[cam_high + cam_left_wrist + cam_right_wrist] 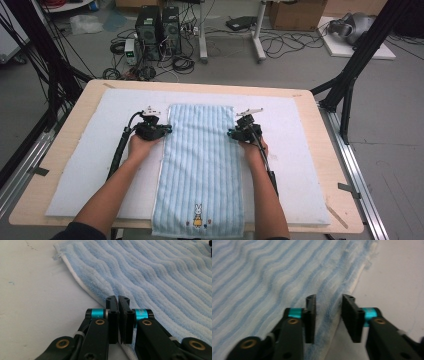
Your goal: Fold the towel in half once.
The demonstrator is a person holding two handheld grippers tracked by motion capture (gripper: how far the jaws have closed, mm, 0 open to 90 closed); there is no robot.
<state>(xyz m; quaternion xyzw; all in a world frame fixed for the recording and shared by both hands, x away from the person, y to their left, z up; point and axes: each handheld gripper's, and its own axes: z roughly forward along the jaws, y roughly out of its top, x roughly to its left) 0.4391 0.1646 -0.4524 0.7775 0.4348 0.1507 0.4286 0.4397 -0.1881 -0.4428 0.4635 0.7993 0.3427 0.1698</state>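
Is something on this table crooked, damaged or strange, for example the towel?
Nothing looks damaged or spilled. The light blue striped towel lies flat and nearly straight on the white mat. One small thing: its near end, with the rabbit picture, hangs a little over the mat's front edge. Its far corner in the left gripper view is slightly frayed.

A pale foam sheet (pixel 90 150) covers most of the wooden table (pixel 65 145). On the grey floor, two black computer towers (pixel 159 27) stand at eleven o'clock amid tangled cables (pixel 182 64). A cardboard box (pixel 296 14) sits at one o'clock, a white desk leg (pixel 258 35) just left.
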